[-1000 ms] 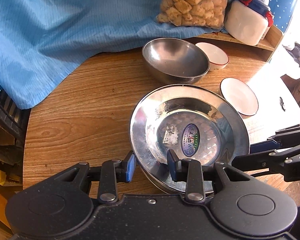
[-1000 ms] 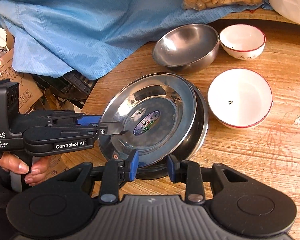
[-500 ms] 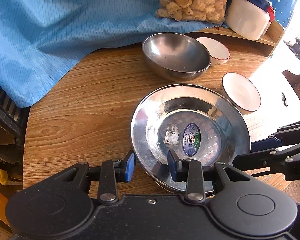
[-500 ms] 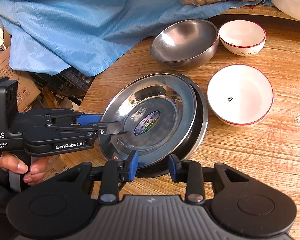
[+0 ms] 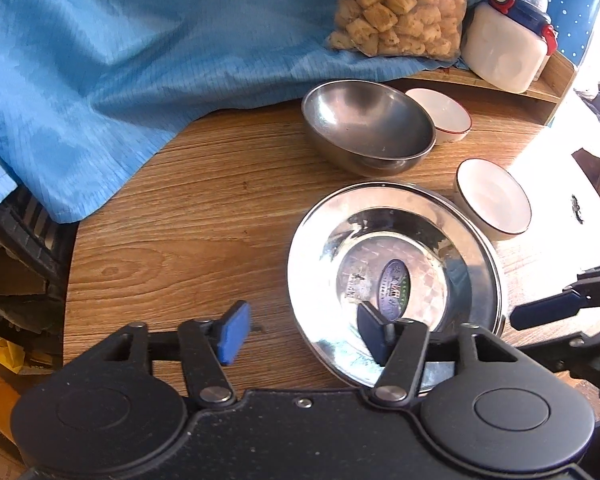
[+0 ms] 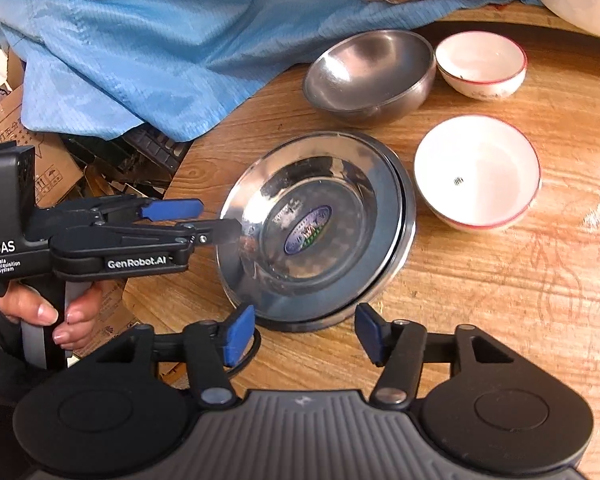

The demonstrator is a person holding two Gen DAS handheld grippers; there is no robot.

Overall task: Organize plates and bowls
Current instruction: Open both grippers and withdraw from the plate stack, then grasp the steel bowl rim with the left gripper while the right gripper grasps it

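Two steel plates lie stacked on the wooden table [image 5: 188, 216], the top plate [image 5: 396, 264] [image 6: 316, 224] nested in the lower one. My left gripper [image 5: 303, 332] [image 6: 216, 221] straddles the top plate's left rim, one finger inside and one outside; its jaws are opening and the pads stand off the metal. At the plates' near edge my right gripper [image 6: 305, 334] is opening too, and its pads touch nothing. A steel bowl [image 5: 368, 128] [image 6: 368, 72] sits behind the plates. Two red-rimmed white bowls stand to the right, a small one [image 5: 444, 112] [image 6: 480, 62] and a larger one [image 5: 492, 204] [image 6: 476, 172].
A blue cloth [image 5: 140, 60] drapes over the table's back left. A bag of snacks [image 5: 400, 4] and a white container [image 5: 504, 56] stand at the back. Cardboard boxes [image 6: 40, 160] and clutter lie below the table's left edge. A hand [image 6: 56, 316] holds the left gripper's handle.
Both grippers' jaws have spread apart and let go of the top plate's rim. The top plate has settled lower onto the plate beneath.
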